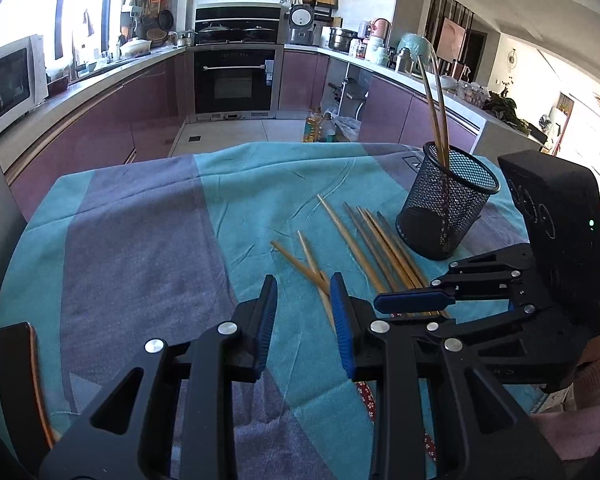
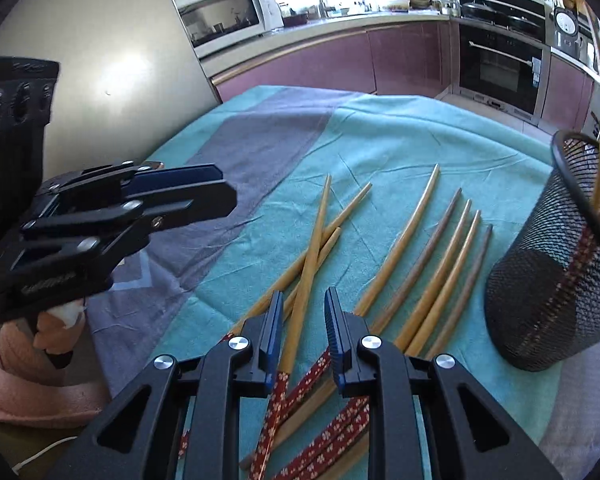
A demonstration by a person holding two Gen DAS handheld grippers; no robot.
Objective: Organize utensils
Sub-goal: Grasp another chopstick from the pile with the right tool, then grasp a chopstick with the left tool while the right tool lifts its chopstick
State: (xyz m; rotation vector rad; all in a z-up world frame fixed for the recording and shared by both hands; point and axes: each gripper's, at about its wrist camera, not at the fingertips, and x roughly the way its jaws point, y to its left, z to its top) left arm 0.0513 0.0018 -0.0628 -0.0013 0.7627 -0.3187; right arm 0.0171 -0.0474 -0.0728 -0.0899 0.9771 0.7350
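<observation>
While the teal and purple cloth (image 2: 400, 128) spreads under everything, we take stock from the table down to the tips. At its right side stands the black mesh holder (image 2: 548, 280), upright, with two chopsticks already leaning inside it (image 1: 434, 112). Just beside its base, four loose chopsticks (image 2: 440, 264) lie fanned side by side with a fifth a little apart, and to their left a crossed bundle of three (image 2: 316, 248) overlaps, their red patterned handles pointing toward us.

Our right gripper (image 2: 302, 320) hangs over that crossed bundle with its jaws slightly apart; one chopstick runs up between the pads, but we cannot see them pressing on it, so we judge nothing is held yet. Our left gripper (image 1: 304, 312) hovers over the cloth left of the pile, jaws likewise parted and empty.

To do this pick well, we think the right gripper should settle lower until both pads flank a single stick near its patterned handle, clear of the two crossing beneath it, then close squarely so it does not swivel. Lifting slowly should keep the neighbours from being dragged along, and the tip can then be steered down into the holder's mouth without knocking it over.
</observation>
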